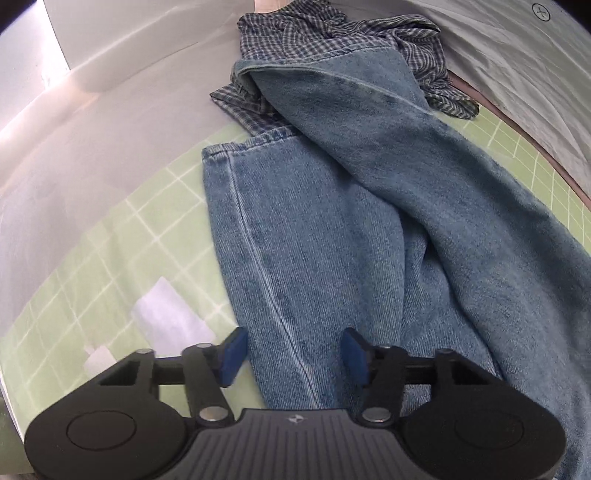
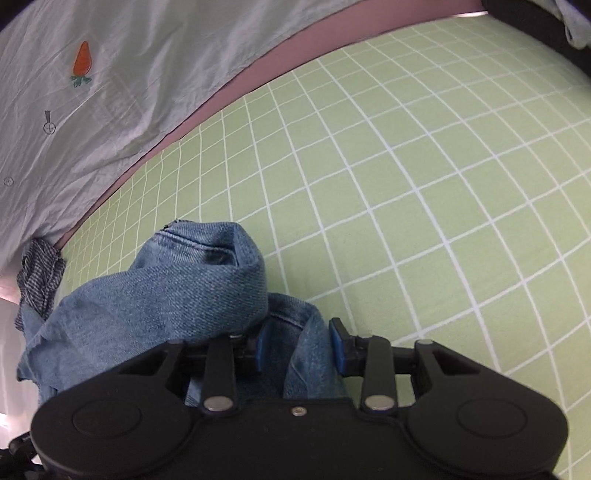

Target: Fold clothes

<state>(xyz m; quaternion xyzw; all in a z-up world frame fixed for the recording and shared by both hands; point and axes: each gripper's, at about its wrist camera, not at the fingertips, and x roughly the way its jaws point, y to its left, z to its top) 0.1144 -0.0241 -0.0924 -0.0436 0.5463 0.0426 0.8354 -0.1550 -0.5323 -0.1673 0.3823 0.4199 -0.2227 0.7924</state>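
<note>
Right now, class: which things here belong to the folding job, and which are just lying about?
Job:
jeans
checked shirt
left gripper
right gripper

Lying about:
white paper
carrot-print sheet
green grid cover

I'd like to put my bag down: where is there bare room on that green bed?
The green grid sheet lies bare right of the jeans, up to the pink edge. A narrower strip left of the jeans holds white patches. It is crowded around the checked shirt.

Soft daylight, fisheye-warped edges, slight blur
</note>
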